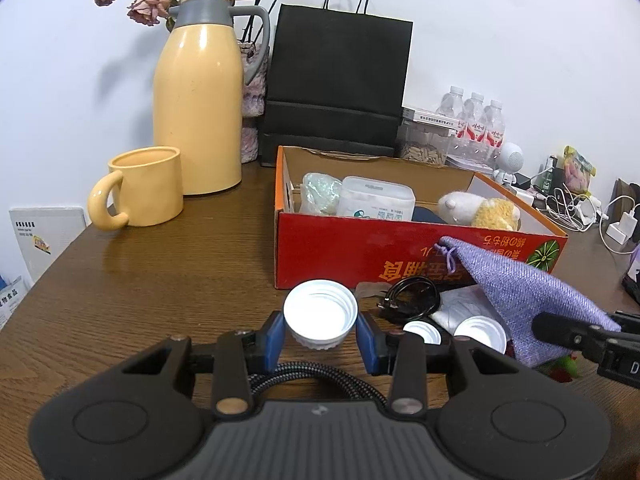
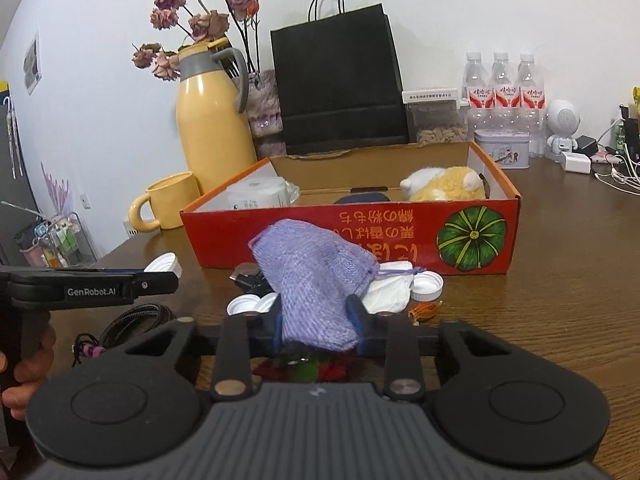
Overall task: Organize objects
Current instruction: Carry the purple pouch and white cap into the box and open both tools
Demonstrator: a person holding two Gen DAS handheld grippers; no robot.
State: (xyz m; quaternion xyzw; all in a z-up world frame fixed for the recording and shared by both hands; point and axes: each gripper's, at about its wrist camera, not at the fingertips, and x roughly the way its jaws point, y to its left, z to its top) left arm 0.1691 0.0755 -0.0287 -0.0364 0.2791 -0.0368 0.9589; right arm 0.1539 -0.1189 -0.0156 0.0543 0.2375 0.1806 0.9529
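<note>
The task is about half done, as I judge it. Inside the red cardboard box, which stands near the back edge of the table, four things already lie: a clear plastic bag and a white plastic container toward its left end, a dark blue thing in the middle that I cannot identify, and one plush toy toward its right end. The other small things are in front of the box, toward the front edge of the table. The left gripper is closed on one white bottle cap, with the blue pads pressing on its two sides, and holds it in front of the box. The right gripper pinches the lower part of the one purple knitted pouch, which hangs just before the front wall of the box; the cloth is squeezed between the pads. On the table I count three more white caps in the left wrist view and right wrist view together, two just beside each other and one further to the right, so four caps in all. There is also one coiled black cable, one white crumpled bag, one small orange thing and something red and green under the pouch. All these are left to be put in the box, I think.
</note>
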